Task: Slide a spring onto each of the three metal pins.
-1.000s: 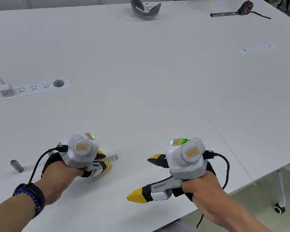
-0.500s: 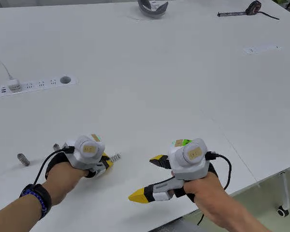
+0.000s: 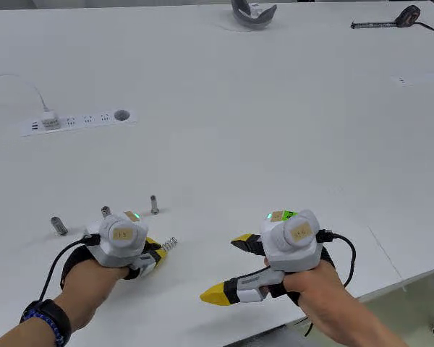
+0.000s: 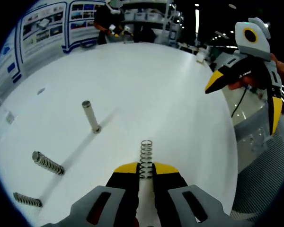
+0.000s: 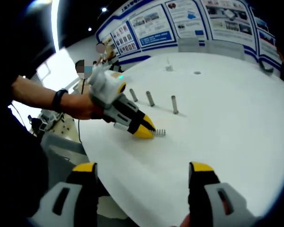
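Three short metal pins stand on the white table. The right one, a bare pin (image 3: 154,204) (image 4: 91,116) (image 5: 174,104), carries nothing. The middle pin (image 3: 105,211) (image 4: 48,163) and the left pin (image 3: 58,225) (image 4: 27,200) each wear a spring. My left gripper (image 3: 157,251) (image 4: 139,168) (image 5: 149,131) lies low on the table just right of the pins. It is shut on a small spring (image 3: 168,244) (image 4: 146,153) (image 5: 160,133), which sticks out forward from its tips. My right gripper (image 3: 229,266) (image 5: 142,168) (image 4: 244,97) hovers to the right, open and holding nothing.
A white power strip (image 3: 76,121) with a plugged cable lies far left. A grey curved object (image 3: 253,14) and a tape measure (image 3: 405,16) sit at the far edge. The table's near right edge (image 3: 412,278) drops to the floor beside my right hand.
The head camera has swung left and down, bringing all three pins into sight. My left gripper still holds the spring and sits slightly nearer the pins. The right gripper stays open.
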`<state>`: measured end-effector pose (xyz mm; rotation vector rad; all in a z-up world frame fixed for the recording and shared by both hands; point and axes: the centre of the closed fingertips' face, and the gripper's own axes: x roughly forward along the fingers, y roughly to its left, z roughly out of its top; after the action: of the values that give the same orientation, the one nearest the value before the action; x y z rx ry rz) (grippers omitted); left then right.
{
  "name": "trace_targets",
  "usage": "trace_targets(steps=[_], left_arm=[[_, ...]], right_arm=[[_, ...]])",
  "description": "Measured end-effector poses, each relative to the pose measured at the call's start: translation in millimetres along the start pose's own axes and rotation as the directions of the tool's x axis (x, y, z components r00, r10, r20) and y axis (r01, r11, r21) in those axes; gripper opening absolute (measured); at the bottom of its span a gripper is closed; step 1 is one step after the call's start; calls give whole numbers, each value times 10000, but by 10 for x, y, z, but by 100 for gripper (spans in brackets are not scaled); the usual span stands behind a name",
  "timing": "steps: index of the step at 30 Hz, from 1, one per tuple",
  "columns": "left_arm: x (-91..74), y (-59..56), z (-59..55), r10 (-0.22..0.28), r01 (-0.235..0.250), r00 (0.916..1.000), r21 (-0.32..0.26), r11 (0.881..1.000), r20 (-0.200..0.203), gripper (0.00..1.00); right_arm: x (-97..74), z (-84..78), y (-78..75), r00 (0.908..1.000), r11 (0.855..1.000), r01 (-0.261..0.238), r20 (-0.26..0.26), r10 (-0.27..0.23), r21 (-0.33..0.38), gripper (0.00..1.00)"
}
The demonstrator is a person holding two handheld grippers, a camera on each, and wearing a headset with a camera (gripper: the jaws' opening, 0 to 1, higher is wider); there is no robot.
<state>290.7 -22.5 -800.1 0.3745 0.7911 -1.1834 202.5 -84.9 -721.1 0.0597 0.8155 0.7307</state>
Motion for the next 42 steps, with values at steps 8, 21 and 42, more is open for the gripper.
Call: trace_targets(steps=[8,21,42], left_arm=[[-196,138,-210,497,-496,9988,-579,9971,-1,10],[-540,254,-397,1062,-1030,9942,-1234,9870,194,10],[-1084,234,-338,1539,-1458,9850,-1001,9842,781,10]], right_arm=[[115,25,73,9994,9994,-316,-121,314,-115,80],[276,121,184,9967,9966,-749,-344,738,-346,80],[467,283,356,9878,9864,-1538,-319,1522,-585,78]])
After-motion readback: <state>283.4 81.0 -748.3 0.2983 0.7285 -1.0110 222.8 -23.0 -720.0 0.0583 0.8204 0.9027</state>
